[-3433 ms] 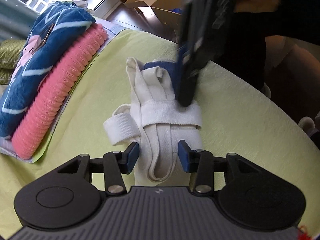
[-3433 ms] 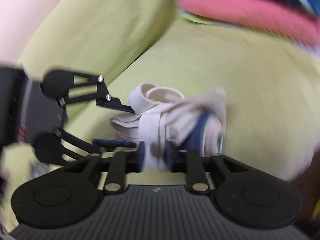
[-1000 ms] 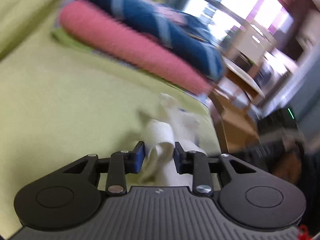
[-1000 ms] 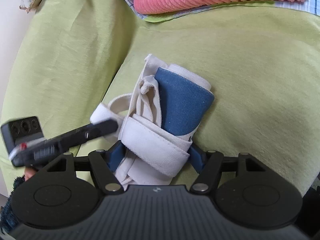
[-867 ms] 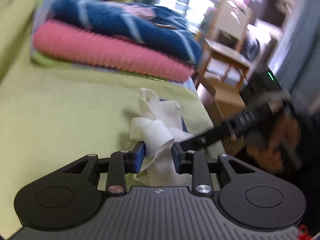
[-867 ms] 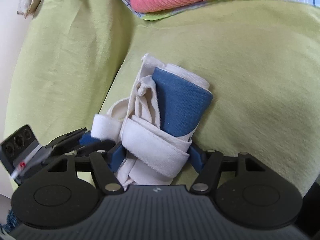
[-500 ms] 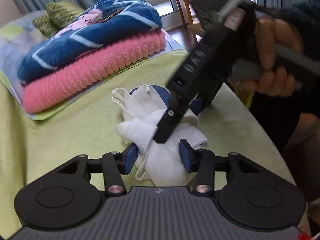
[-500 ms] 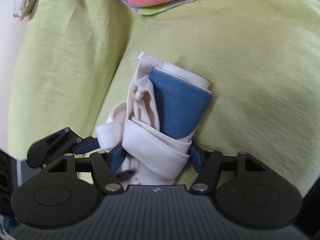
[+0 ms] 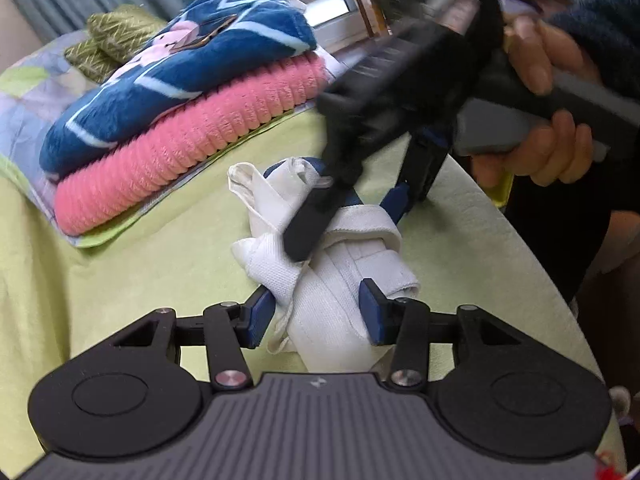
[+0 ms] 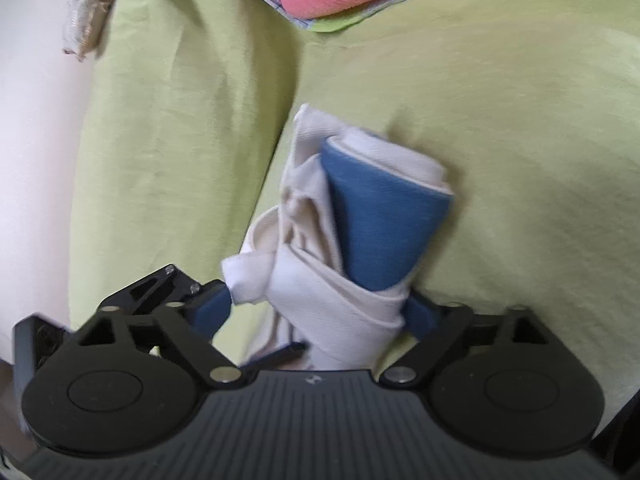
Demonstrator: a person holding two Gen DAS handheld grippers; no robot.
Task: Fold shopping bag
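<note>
Left wrist view gives me the shopping bag (image 9: 344, 264) as a tight cream roll with a webbing strap (image 9: 360, 220) wound round it, lying on the yellow-green cover (image 9: 140, 264) of what looks like a bed or sofa. My left gripper (image 9: 318, 314) has its jaws open, one blue pad on each side of the near end of the roll, not pressing that I can see. My right gripper (image 9: 352, 204) comes in from the far side, jaws spread across the strapped middle, one finger lying on the cloth. From the right wrist view, the right gripper (image 10: 316, 312) straddles the bundle without squeezing it. I judge the folding itself to be as good as done and the work now is on the wrap: a loose strap end (image 10: 250, 276) sticks out by the left pad. The next move, I think, calls for tucking it under without loosening the roll. Only the right wrist view shows the blue panel (image 10: 380, 220) rolled inside; only the left shows my hand (image 9: 544, 120) and the stacked pink blanket (image 9: 180, 136) under a blue one (image 9: 172, 76).
</note>
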